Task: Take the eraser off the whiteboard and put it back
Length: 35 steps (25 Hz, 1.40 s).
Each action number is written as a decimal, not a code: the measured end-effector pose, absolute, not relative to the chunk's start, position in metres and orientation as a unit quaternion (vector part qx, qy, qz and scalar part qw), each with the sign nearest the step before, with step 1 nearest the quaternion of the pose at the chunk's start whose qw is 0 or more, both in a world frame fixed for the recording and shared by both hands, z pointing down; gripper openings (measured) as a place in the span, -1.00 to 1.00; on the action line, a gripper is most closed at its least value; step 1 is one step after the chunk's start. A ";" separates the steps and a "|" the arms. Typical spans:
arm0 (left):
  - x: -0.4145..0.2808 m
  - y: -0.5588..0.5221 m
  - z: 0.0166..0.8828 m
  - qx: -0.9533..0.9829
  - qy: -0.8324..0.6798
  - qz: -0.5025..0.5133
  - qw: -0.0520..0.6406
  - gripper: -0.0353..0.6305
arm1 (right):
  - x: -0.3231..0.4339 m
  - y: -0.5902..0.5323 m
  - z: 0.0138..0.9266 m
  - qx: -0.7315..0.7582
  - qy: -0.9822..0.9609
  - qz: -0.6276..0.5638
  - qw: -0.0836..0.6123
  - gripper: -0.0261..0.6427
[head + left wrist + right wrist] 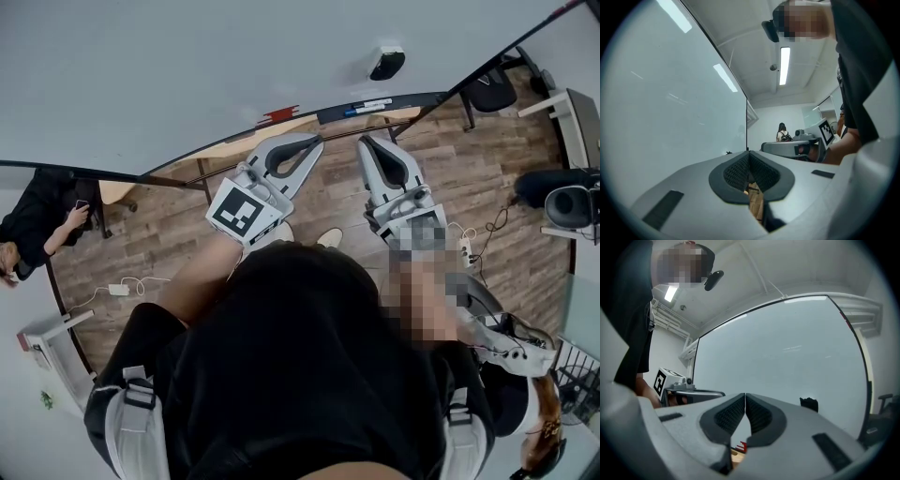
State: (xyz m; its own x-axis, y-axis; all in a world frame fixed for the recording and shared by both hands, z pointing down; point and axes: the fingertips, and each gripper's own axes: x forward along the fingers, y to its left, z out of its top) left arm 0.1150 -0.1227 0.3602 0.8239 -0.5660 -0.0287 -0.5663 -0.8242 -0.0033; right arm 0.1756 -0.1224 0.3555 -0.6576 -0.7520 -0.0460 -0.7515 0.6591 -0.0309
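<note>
Currently the small black block eraser (386, 63) sits flat against the large white whiteboard (187, 75), on the board's right half and well above its lower edge. In the right gripper view the same eraser (809, 404) shows on the board surface to the right of my jaws and beyond them, well apart from the tips. Neither gripper touches it.

My right gripper (370, 150) is closed. In its own view the two dark ribbed pads (761, 418) meet at the tips, and nothing is caught between them. It points level toward the board.

My left gripper (305, 148) is also closed. In its view the ribbed pads (736, 171) come together at the far end, and only floor shows through the slit below them. It lies just left of the right gripper, and both point at the lower edge of the board. Its white cube with square black markers (242, 214) faces up in the head view.

Along the board's lower edge runs a narrow dark marker ledge (394, 100). A red marker (278, 114) lies on it ahead of the left gripper, and a blue-and-white marker (367, 107) lies ahead of the right one.

Beyond the board area, brown wood-plank floor (169, 234) extends left and right. At far left a seated person in black clothing (42, 220) is visible. A white power strip (119, 289) lies on the floor nearby.
</note>
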 end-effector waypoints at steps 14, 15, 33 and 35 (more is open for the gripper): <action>0.102 -0.109 0.363 -0.958 0.286 0.021 0.002 -0.91 | 0.165 -0.106 0.363 -0.430 0.903 -0.001 0.010 -0.92; 0.101 -0.108 0.364 -0.958 0.285 0.020 0.002 -0.91 | 0.165 -0.105 0.364 -0.431 0.902 -0.002 0.009 -0.92; 0.104 -0.114 0.369 -0.960 0.278 0.020 -0.001 -0.91 | 0.164 -0.105 0.369 -0.429 0.903 -0.011 0.009 -0.92; 0.104 -0.115 0.368 -0.960 0.278 0.021 -0.002 -0.91 | 0.164 -0.106 0.368 -0.429 0.903 -0.012 0.010 -0.92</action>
